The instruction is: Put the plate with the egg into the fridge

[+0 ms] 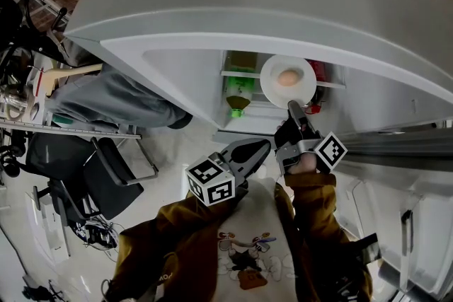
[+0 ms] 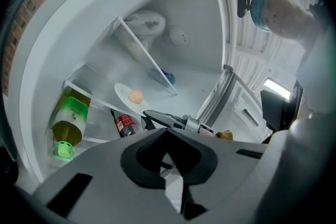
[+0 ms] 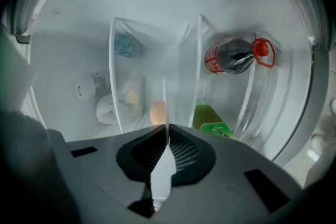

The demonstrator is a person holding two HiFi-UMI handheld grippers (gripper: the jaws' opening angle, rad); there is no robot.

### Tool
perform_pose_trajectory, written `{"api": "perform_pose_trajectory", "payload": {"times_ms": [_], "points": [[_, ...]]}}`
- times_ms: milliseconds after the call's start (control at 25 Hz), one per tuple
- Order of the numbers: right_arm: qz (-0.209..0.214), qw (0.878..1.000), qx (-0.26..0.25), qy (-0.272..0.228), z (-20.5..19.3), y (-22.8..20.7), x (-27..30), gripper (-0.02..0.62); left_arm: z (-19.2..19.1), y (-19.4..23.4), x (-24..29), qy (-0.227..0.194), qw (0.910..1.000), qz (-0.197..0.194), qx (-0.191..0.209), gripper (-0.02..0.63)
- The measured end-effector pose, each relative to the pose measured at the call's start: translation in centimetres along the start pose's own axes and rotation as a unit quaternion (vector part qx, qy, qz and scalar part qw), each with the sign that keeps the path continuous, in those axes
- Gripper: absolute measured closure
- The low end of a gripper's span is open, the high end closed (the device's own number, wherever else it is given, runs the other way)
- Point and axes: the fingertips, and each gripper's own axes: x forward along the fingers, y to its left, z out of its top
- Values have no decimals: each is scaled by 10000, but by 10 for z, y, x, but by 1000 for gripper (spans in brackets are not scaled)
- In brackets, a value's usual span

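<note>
To stop the egg (image 1: 287, 78) rolling, right gripper (image 1: 291, 105) fingers clamp plate (image 1: 272, 83) rim level; left gripper (image 1: 262, 146) fingers beside them closed, empty.

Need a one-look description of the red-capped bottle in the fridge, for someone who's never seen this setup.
Look into the open fridge, to the clear shelf compartments beside the white plate with the egg. The red-capped bottle holds dark liquid and has a red label; its neighbour is a green bottle.
</note>
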Motion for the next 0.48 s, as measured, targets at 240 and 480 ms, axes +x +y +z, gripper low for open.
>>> {"api": "perform_pose_trajectory", "payload": {"times_ms": [240,480], "points": [[-51,10000,41,-24,5,-3,8,575,3,3,-1,-19,9999,45,94,600],[-88,9999,71,-23,9,-3,20,575,8,4,-2,-80,9999,72,130,600]]}}
